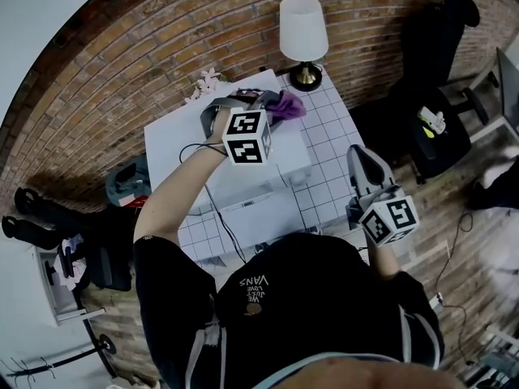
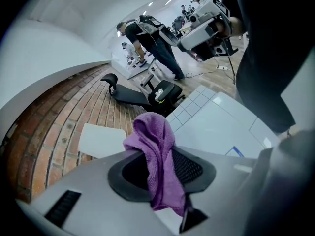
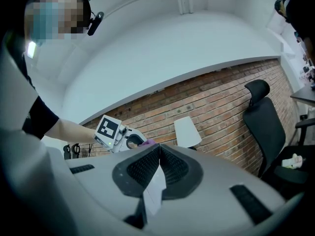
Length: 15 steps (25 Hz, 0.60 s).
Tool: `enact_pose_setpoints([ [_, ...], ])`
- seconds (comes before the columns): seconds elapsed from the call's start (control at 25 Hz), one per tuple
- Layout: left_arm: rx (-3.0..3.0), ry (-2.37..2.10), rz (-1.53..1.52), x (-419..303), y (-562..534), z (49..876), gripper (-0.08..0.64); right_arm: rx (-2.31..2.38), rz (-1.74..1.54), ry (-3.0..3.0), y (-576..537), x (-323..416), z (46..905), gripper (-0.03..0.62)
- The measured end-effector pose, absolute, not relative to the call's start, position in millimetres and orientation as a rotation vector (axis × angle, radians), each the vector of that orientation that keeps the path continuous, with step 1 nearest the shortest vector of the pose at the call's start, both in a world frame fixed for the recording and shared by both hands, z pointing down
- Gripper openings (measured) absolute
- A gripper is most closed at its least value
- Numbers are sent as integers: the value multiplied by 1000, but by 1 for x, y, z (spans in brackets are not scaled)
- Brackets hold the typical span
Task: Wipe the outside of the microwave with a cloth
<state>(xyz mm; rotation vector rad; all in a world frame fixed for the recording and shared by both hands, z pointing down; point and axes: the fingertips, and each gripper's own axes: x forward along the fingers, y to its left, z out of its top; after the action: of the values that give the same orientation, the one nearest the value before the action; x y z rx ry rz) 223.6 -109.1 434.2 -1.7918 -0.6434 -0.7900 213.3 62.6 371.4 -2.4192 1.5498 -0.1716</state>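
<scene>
Head view: we see the left hand-held gripper [image 1: 253, 104] raised over the top of the white microwave [image 1: 211, 156], which stands on a white tiled bench [image 1: 328, 132] against a brick wall [image 1: 122, 79]. A purple cloth [image 1: 284, 106] hangs from its tip, above the rear right part of the microwave top; we cannot tell whether the cloth touches the casing. The right hand-held gripper [image 1: 362, 157] is held well apart from the microwave, above the right edge of the bench. A lamp [image 1: 304, 27] with a white shade stands at the back of the bench, and a black chair [image 1: 434, 124] is on the floor to the right.

Left gripper view: the jaws of the left hand-held gripper [image 2: 158, 149] are closed on the cloth [image 2: 153, 134], which bunches up above them and trails down between the dark pads.

Right gripper view: the jaws of the right hand-held gripper [image 3: 159, 150] are pressed together with nothing between them. Beyond them we see the left hand-held gripper [image 3: 132, 140], the lamp [image 3: 187, 131], the wall [image 3: 221, 97] and the chair [image 3: 266, 124].
</scene>
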Motion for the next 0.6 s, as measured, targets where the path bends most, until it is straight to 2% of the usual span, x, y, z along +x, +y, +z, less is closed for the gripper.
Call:
enact_pose_setpoints([
  [0.24,-1836,-589,-803,191,-136,423,132,-2376,-189,1618,37,194,367,2],
  [0.6,-1889,-412,-951,62,-230,415,132,-2271,-203,1767,-29,133,365,2],
])
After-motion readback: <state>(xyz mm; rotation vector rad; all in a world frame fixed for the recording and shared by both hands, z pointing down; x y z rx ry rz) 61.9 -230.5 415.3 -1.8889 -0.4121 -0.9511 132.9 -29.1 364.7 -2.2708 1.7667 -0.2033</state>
